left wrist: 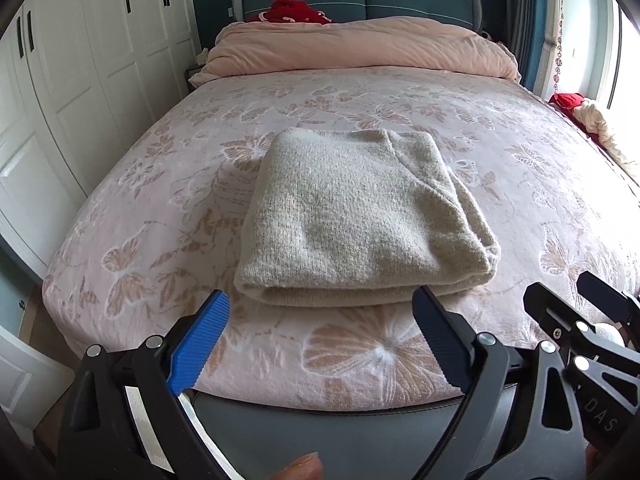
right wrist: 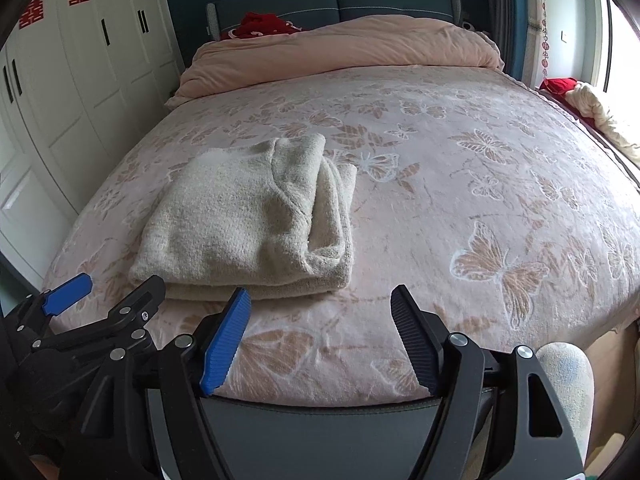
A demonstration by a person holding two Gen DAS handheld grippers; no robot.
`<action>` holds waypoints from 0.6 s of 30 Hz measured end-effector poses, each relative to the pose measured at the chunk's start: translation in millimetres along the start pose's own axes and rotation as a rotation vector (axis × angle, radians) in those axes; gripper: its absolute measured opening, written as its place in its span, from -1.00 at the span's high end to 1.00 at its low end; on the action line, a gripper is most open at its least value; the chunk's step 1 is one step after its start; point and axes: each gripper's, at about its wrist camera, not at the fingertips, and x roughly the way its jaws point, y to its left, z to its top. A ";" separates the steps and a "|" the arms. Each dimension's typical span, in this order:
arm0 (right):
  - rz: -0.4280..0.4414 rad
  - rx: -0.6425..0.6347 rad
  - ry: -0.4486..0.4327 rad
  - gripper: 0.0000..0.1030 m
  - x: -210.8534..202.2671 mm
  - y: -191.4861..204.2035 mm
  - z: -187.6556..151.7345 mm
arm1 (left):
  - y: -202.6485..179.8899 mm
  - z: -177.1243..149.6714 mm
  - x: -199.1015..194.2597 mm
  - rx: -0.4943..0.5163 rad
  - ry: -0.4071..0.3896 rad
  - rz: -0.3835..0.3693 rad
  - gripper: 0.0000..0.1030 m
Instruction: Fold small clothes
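A folded beige knit sweater [left wrist: 360,216] [right wrist: 240,216] lies flat on the pink butterfly-patterned bed cover [left wrist: 140,200] [right wrist: 480,180], its folded edge toward me. My left gripper [left wrist: 322,294] hovers just in front of that near edge, jaws wide open, nothing between the blue pad and the black pad. My right gripper [right wrist: 320,293] is also open and empty, over bare cover to the right of the sweater's near corner. Each gripper shows in the other's view: the right gripper [left wrist: 560,286] at the lower right, the left gripper [right wrist: 114,288] at the lower left.
A rolled pink duvet [left wrist: 360,48] lies across the head of the bed, with red cloth [left wrist: 292,10] behind it. White wardrobe doors [left wrist: 80,60] line the left side. Red and cream fabric [left wrist: 588,116] sits by the window. The dark bed-frame edge [right wrist: 320,412] is just below the grippers. A socked foot [right wrist: 568,380] is at right.
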 end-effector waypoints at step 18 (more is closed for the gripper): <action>-0.022 0.028 -0.004 -0.37 -5.0 -1.2 -3.4 | -1.4 -1.0 -6.5 -0.008 -0.004 0.036 -0.78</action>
